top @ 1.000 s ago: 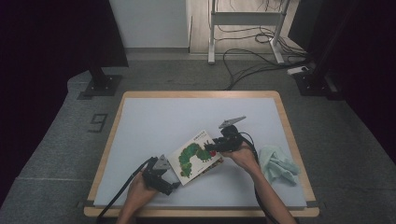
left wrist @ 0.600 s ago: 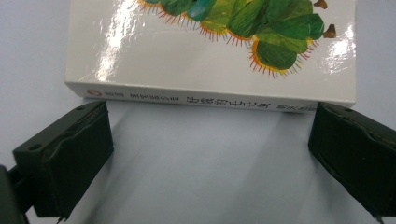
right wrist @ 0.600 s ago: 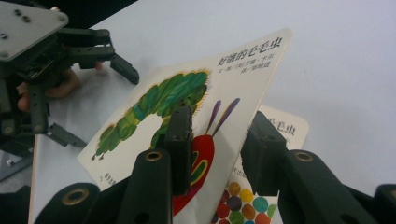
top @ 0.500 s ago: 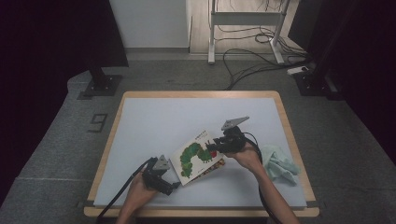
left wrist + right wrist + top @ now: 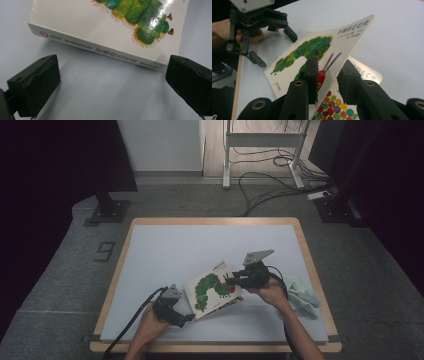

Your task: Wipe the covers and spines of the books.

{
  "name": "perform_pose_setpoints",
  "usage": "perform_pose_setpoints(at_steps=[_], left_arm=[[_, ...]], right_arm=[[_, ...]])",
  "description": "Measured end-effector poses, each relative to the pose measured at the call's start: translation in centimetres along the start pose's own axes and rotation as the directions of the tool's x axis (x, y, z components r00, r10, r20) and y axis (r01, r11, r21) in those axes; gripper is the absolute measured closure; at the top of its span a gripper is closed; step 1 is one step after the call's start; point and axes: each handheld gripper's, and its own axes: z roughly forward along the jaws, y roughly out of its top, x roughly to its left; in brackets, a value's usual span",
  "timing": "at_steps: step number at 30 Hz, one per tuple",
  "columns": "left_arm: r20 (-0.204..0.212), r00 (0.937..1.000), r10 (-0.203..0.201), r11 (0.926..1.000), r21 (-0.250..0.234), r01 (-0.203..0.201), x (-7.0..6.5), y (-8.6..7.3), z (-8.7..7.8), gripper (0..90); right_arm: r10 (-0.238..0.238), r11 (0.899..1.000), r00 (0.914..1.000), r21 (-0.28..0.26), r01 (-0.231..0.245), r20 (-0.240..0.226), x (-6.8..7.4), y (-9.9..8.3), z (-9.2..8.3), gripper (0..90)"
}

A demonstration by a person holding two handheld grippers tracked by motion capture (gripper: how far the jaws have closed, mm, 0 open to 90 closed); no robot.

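Note:
A picture book (image 5: 215,290) with a green caterpillar on its white cover lies near the table's front middle. My right gripper (image 5: 231,281) is at the book's right edge. Its jaws have just been closing, and they are shut on the front cover (image 5: 317,50), one jaw on each face. The cover is lifted and tilted, baring a page of coloured dots (image 5: 332,107) under it. My left gripper (image 5: 186,318) rests open on the table by the book's lower left. The spine (image 5: 100,48) lies just beyond its wide-set jaws, which touch nothing.
A pale green cloth (image 5: 302,295) lies crumpled at the right, beside the right forearm. The grey table top (image 5: 200,240) has a wooden rim. Cables trail from both grippers toward the front edge.
My right gripper has risen slightly and shifted right, taking the front cover up with it. The left gripper has stayed where it was.

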Motion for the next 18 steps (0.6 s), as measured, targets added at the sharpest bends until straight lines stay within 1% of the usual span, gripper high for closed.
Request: perform_pose_setpoints(at_steps=[3,5,7,10,12,15,16,18], left_arm=[[0.014,0.9999,0.004,1.0,-0.007,-0.004,-0.3,0.4,0.0,0.0],[0.02,0.9998,0.0,0.9997,-0.023,0.0,-0.4,0.7,0.2,0.0],[0.02,0.9998,0.003,0.9999,-0.017,-0.002,-0.6,0.8,0.3,0.0],[0.016,0.9996,0.025,0.9997,0.003,-0.025,-0.9,1.0,0.7,0.1],[0.02,0.9992,0.036,0.9993,0.003,-0.036,-1.3,1.0,1.0,0.7],[0.022,0.9977,0.064,0.9979,0.013,-0.064,-1.8,1.0,1.3,5.5],[0.019,0.9975,0.068,0.9975,0.015,-0.068,-2.0,0.9,1.4,8.3],[0.009,0.9965,0.083,0.9964,0.012,-0.083,-2.5,0.9,1.3,11.0]], right_arm=[[-0.001,1.0,1.0,-0.008,0.001,-0.004,0.2,-0.4,-0.4,71.5],[-0.001,1.0,1.0,-0.011,0.001,-0.003,0.3,-0.7,-0.7,71.9],[0.003,1.0,1.0,-0.011,-0.003,-0.003,0.4,-1.0,-0.9,72.1],[0.009,1.0,1.0,-0.011,-0.009,-0.001,0.6,-1.5,-1.2,72.2],[0.014,1.0,0.9999,-0.009,-0.014,-0.003,0.6,-1.9,-1.4,72.2],[0.026,1.0,0.9997,-0.004,-0.026,0.002,0.7,-2.6,-1.6,72.1],[0.029,1.0,0.9996,0.0,-0.029,0.005,0.7,-2.9,-1.6,72.1],[0.035,0.999,0.9993,0.004,-0.035,0.013,0.7,-3.5,-1.7,72.1]])
